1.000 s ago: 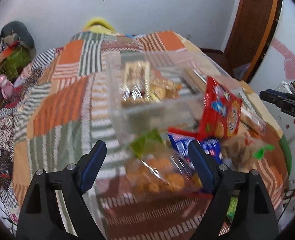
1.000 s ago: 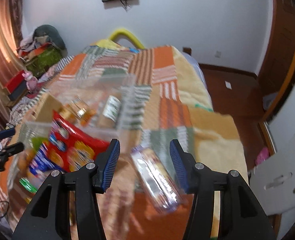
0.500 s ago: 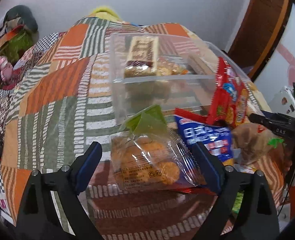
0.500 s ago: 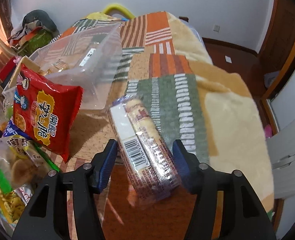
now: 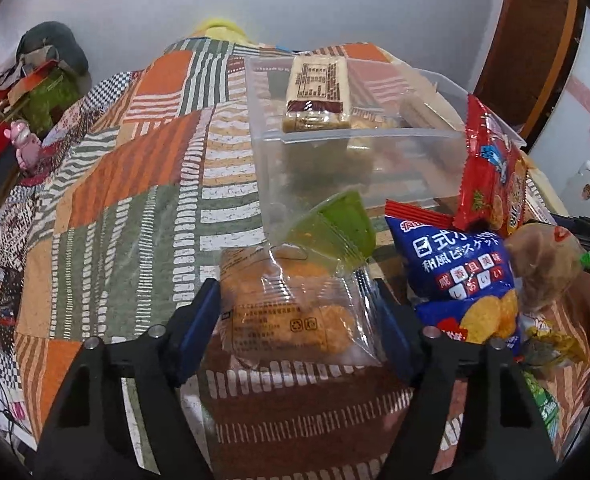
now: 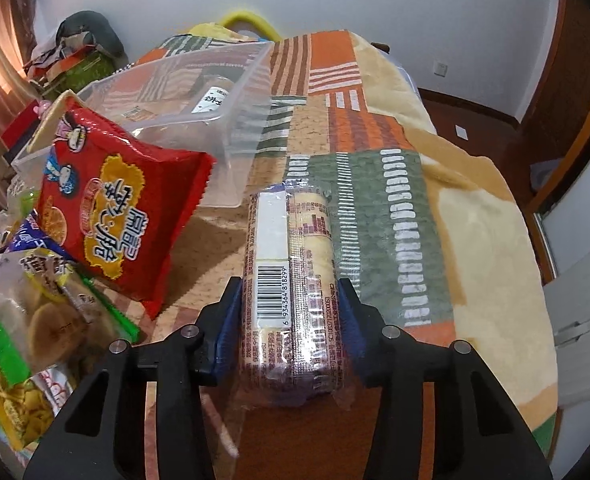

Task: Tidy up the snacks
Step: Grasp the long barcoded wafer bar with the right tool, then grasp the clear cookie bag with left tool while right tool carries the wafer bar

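Roll: the wafer roll lay on the quilt at lower centre of the right view, its long axis running up the frame from the gripper toward the tub, barcode end nearest the camera.
Right gripper: the right gripper had its blue pads against both long sides of the roll, jaws closing on it.
Pouch: the clear pouch of orange biscuits lay flat at lower centre of the left view, its green end pointing up the frame toward the tub, long axis the same way.
Left gripper: the left gripper straddled the pouch, jaws closing; the left pad touched the wrapper, the right pad met its crinkled edge.
Other snacks: a blue bag and a red bag sat right of the pouch; the red bag leaned on the tub's near wall.
Change: a second earlier both grippers stood wider and higher, the roll lay slanted between open jaws, and the pouch sat ahead of the left pads; since then both came down and narrowed onto their packs.
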### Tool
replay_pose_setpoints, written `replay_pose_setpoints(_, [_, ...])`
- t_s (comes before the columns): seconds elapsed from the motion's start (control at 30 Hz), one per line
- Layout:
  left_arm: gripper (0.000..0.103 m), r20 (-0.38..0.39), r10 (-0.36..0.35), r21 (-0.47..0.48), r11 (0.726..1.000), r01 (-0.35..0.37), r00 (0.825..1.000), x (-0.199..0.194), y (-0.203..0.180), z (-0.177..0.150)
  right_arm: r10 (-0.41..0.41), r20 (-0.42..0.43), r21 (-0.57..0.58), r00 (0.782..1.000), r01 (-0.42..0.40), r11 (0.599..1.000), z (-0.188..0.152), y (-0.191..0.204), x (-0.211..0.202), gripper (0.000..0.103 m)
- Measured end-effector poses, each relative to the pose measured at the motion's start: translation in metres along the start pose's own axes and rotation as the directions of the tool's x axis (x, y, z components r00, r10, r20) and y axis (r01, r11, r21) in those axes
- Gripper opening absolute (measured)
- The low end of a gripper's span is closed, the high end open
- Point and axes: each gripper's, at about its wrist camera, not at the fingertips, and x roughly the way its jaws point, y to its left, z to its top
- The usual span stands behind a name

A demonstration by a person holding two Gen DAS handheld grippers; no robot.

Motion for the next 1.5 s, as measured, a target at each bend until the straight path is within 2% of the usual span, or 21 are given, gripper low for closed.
replay_pose_setpoints(0.33, [0.045, 0.058, -0.023, 0.015, 1.0, 0.022, 0.998, -0.031, -0.002, 0.007, 0.018, 0.092, 0.032, 0.996, -0.021, 0.999, 0.005, 0.0, -0.045, 0.043])
replay_pose_setpoints(0.37, [0.03, 0.06, -0.029, 0.015, 0.999, 0.028, 0.998, -0.032, -0.002, 0.008, 0.017, 0.101, 0.032, 0.995, -0.02, 0.999, 0.008, 0.001, -0.047, 0.043])
replay_pose_setpoints(0.43, [0.028, 0.068, -0.023, 0.012, 1.0, 0.023, 0.997, -0.036, -0.001, 0.012, 0.012, 0.127, 0.031, 0.992, -0.016, 0.999, 0.012, 0.003, -0.057, 0.043])
replay_pose_setpoints(0.47, [0.008, 0.078, -0.026, 0.018, 1.0, 0.025, 0.997, -0.038, -0.001, 0.014, 0.014, 0.139, 0.03, 0.99, -0.018, 0.999, 0.014, 0.003, -0.063, 0.043])
replay_pose_setpoints(0.5, [0.0, 0.078, -0.04, 0.02, 0.999, 0.039, 0.996, -0.039, -0.001, 0.015, 0.017, 0.148, 0.031, 0.989, -0.022, 0.999, 0.016, 0.004, -0.065, 0.043])
replay_pose_setpoints(0.7, [0.0, 0.093, -0.035, 0.004, 0.999, 0.035, 0.995, -0.047, 0.005, 0.021, 0.035, 0.193, 0.027, 0.981, -0.041, 0.999, 0.032, 0.008, -0.072, 0.042])
replay_pose_setpoints(0.83, [0.0, 0.124, -0.059, -0.037, 0.997, 0.064, 0.991, -0.058, 0.017, 0.025, 0.043, 0.219, 0.026, 0.975, -0.049, 0.998, 0.044, 0.009, -0.069, 0.043])
replay_pose_setpoints(0.93, [0.0, 0.142, -0.054, -0.019, 0.998, 0.057, 0.988, -0.065, 0.019, 0.03, 0.049, 0.24, 0.022, 0.969, -0.056, 0.998, 0.051, 0.012, -0.073, 0.042])
replay_pose_setpoints(0.97, [0.001, 0.145, -0.05, -0.007, 0.999, 0.052, 0.988, -0.068, 0.019, 0.032, 0.053, 0.247, 0.021, 0.968, -0.06, 0.998, 0.053, 0.014, -0.074, 0.042])
replay_pose_setpoints(1.03, [0.016, 0.146, -0.018, -0.012, 1.0, 0.02, 0.989, -0.07, 0.021, 0.034, 0.062, 0.258, 0.018, 0.964, -0.069, 0.997, 0.057, 0.017, -0.074, 0.042])
replay_pose_setpoints(1.1, [0.07, 0.132, -0.011, -0.034, 0.999, 0.016, 0.991, -0.067, 0.026, 0.034, 0.073, 0.264, 0.017, 0.962, -0.08, 0.997, 0.059, 0.019, -0.073, 0.042])
replay_pose_setpoints(1.13, [0.077, 0.137, -0.01, -0.052, 0.999, 0.017, 0.99, -0.066, 0.029, 0.032, 0.077, 0.265, 0.017, 0.961, -0.084, 0.996, 0.06, 0.019, -0.073, 0.042])
replay_pose_setpoints(1.2, [0.081, 0.122, -0.007, -0.064, 0.998, 0.015, 0.992, -0.06, 0.032, 0.028, 0.084, 0.265, 0.017, 0.961, -0.091, 0.996, 0.061, 0.022, -0.07, 0.042])
replay_pose_setpoints(1.3, [0.084, 0.044, -0.037, -0.071, 0.997, 0.04, 0.998, -0.04, 0.033, 0.021, 0.091, 0.261, 0.015, 0.961, -0.098, 0.995, 0.062, 0.024, -0.067, 0.042])
replay_pose_setpoints(1.4, [0.088, -0.029, -0.09, -0.091, 0.992, 0.087, 0.995, -0.019, 0.03, 0.015, 0.092, 0.26, 0.017, 0.961, -0.1, 0.995, 0.062, 0.026, -0.066, 0.042])
replay_pose_setpoints(1.5, [0.09, -0.067, -0.101, -0.084, 0.992, 0.096, 0.993, -0.002, 0.021, 0.009, 0.091, 0.256, 0.018, 0.963, -0.098, 0.995, 0.061, 0.026, -0.065, 0.042])
